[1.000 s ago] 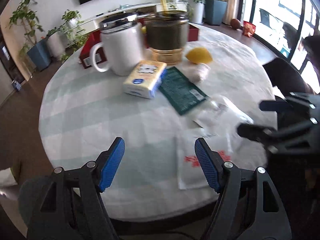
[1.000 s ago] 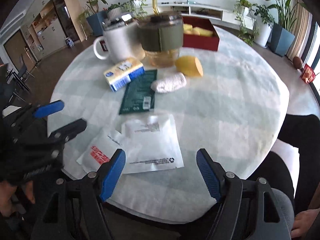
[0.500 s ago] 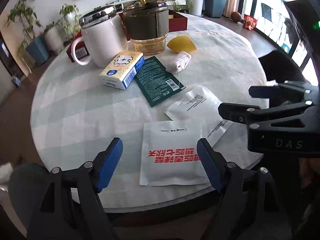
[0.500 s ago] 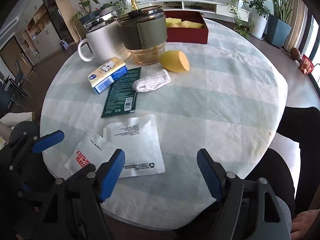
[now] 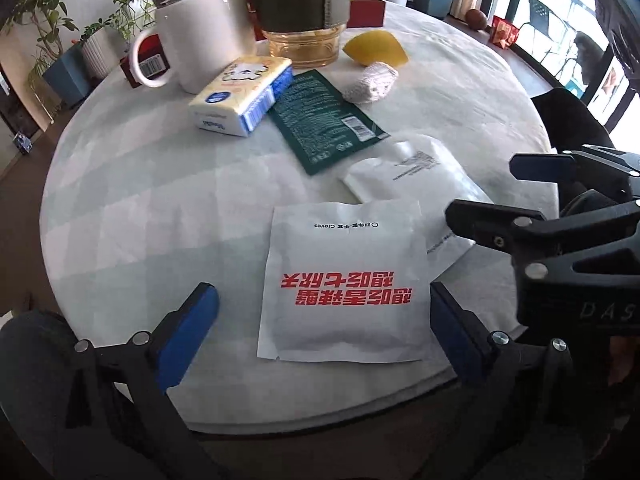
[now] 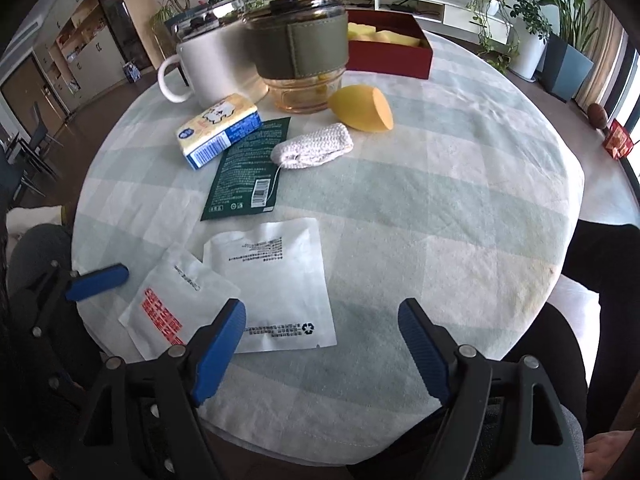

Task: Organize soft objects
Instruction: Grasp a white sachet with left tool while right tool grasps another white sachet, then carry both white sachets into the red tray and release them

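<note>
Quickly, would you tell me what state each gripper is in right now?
Left gripper: open, jaws just widened, straddling the red-lettered packet, not gripping.
Right gripper: open, holding nothing.

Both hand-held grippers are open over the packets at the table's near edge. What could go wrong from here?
1. The red-lettered packet lies flat between the open fingers of the left hand-held gripper, whose jaws have just been opening. A flat pouch may slide rather than lift.
2. It overlaps the plain white packet, so both might come up together.
3. The right hand-held gripper is close beside the left; they could collide, or nudge a packet off the table edge.
</note>
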A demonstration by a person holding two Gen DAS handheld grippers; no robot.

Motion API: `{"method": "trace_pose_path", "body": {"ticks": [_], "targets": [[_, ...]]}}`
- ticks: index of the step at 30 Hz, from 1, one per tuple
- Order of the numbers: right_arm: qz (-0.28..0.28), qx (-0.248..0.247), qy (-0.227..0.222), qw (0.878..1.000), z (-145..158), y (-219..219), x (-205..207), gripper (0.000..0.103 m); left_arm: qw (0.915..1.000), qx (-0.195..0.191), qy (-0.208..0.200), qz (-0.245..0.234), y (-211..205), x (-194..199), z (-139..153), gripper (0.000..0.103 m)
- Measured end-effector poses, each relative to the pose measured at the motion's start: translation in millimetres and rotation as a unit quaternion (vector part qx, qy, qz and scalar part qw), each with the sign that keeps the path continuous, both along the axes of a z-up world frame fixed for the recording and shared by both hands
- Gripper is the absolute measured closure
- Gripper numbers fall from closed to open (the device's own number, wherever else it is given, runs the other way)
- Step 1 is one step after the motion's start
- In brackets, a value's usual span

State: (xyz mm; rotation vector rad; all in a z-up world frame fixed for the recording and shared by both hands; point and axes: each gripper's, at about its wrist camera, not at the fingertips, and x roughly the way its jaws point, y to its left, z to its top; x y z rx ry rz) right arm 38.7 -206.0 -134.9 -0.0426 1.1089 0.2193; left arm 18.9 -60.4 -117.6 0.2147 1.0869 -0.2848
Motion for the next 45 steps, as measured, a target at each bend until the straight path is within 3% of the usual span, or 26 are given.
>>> {"method": "trace_pose_path", "body": {"ticks": [2,4,6,8,14,22,24,27,28,29,33,34,35,38,45], "targets": [[0.002,0.000,0.003,1.000,-1,2,1,0.022,1.0000,0.007,-0.002,-0.005,2,0,0,0.001],[0.006,-0.004,0.006,1.000,-2,7,2,0.021,0.9998,0.003,-0.006,-0.017,4,-2,2,0.008],[0.012,-0.006,0.007,1.000,-3,12,3,0.019,0.9997,-0.007,-0.009,-0.022,11,-1,6,0.034],[0.018,-0.002,0.010,1.000,-6,16,5,0.018,0.9996,0.004,-0.022,-0.018,18,-1,9,0.042],[0.025,-0.027,0.013,0.999,-15,33,15,0.000,0.9992,0.007,-0.028,-0.028,22,2,11,0.046],[0.025,-0.043,0.012,0.999,-17,38,19,0.000,0.9989,-0.010,-0.026,-0.039,28,3,10,0.048],[0.030,-0.042,0.011,0.999,-16,39,18,0.001,0.9987,-0.015,-0.028,-0.041,30,2,12,0.055],[0.047,-0.038,0.000,0.998,-11,43,14,0.020,0.9988,-0.017,-0.031,-0.033,35,4,14,0.059],[0.050,-0.036,-0.003,0.998,-8,43,14,0.034,0.9988,-0.018,-0.033,-0.030,38,5,14,0.060],[0.056,-0.027,-0.006,0.998,-6,44,13,0.050,0.9988,-0.019,-0.036,-0.029,39,5,16,0.068],[0.068,-0.016,-0.004,0.998,-4,45,14,0.063,0.9984,-0.025,-0.040,-0.032,42,8,19,0.074],[0.070,-0.011,-0.003,0.998,-3,44,14,0.070,0.9983,-0.026,-0.040,-0.032,43,8,20,0.074],[0.072,-0.001,-0.002,0.997,-2,44,14,0.084,0.9982,-0.031,-0.042,-0.030,44,8,22,0.076],[0.075,0.004,-0.008,0.997,1,45,12,0.092,0.9976,-0.041,-0.047,-0.031,47,7,27,0.081],[0.075,0.019,-0.023,0.997,23,38,1,0.093,0.9964,-0.052,-0.059,-0.030,54,7,42,0.091]]}}
